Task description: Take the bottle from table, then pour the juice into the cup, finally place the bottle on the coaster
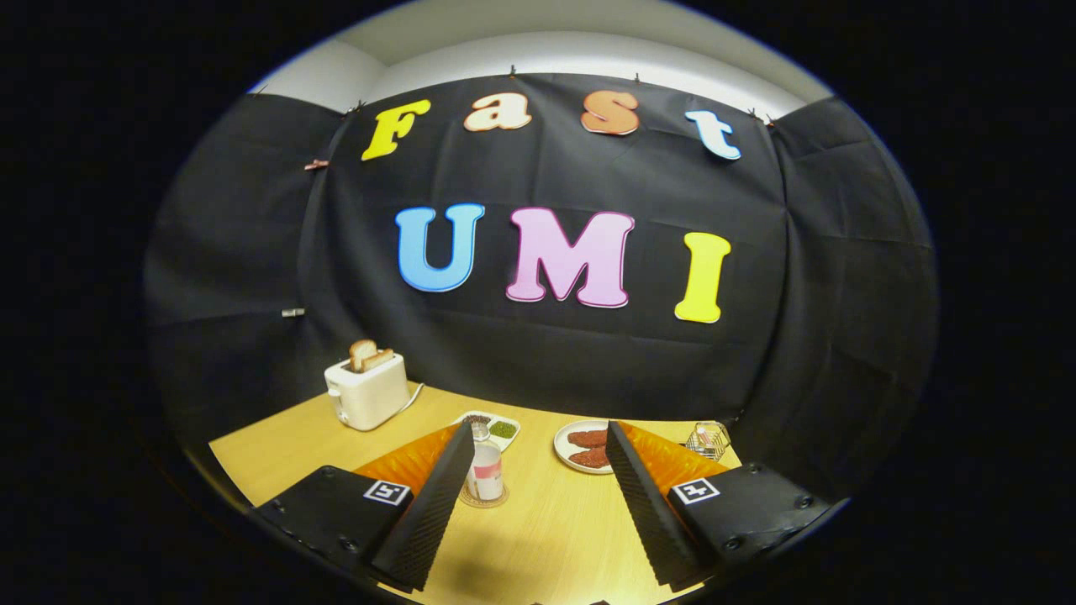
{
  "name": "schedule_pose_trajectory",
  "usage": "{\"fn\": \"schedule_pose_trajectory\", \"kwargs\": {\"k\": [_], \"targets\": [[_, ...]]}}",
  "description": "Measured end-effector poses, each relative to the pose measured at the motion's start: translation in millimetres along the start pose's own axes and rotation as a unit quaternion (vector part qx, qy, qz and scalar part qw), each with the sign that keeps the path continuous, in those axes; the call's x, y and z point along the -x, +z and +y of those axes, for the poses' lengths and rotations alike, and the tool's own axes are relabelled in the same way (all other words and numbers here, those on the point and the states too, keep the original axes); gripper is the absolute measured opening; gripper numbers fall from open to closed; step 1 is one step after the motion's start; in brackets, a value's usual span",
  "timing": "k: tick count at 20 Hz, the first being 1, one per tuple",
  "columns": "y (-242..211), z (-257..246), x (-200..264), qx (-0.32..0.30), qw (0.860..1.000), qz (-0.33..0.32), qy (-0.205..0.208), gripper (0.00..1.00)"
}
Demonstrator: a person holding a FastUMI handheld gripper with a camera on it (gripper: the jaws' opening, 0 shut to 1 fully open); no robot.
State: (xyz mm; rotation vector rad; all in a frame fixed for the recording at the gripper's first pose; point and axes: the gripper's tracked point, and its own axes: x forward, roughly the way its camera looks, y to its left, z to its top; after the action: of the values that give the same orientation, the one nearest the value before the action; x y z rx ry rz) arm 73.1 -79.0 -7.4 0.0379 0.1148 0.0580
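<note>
Bottle (485,470) upright on coaster (483,497); our hand-held gripper (538,470) wide open, holding nothing; we judge placement done.

The gripper (534,483) points forward, its fingers (437,496) spread wide, holding nothing.

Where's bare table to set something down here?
Bare patches: the table between the open gripper's fingers, in front of the bottle; and the stretch in front of the toaster. Crowded at the back: bottle on its coaster, dish, plate, wire basket.
</note>
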Motion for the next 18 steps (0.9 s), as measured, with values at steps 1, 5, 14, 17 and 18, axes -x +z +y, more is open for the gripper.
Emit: {"fn": "schedule_pose_trajectory", "kwargs": {"k": [1,5,14,17,18], "targets": [[5.5,-5.8,8.0,-0.004,1.000,-0.006,-0.013,0.97],[13.9,-35.1,41.2,-0.013,0.997,-0.026,-0.070,0.97],[37.0,-54.1,80.2,-0.007,0.990,-0.049,-0.129,0.96],[38.5,-41.1,81.1,0.000,0.991,-0.050,-0.123,0.96],[38.8,-37.6,81.2,0.002,0.992,-0.050,-0.120,0.96]]}}
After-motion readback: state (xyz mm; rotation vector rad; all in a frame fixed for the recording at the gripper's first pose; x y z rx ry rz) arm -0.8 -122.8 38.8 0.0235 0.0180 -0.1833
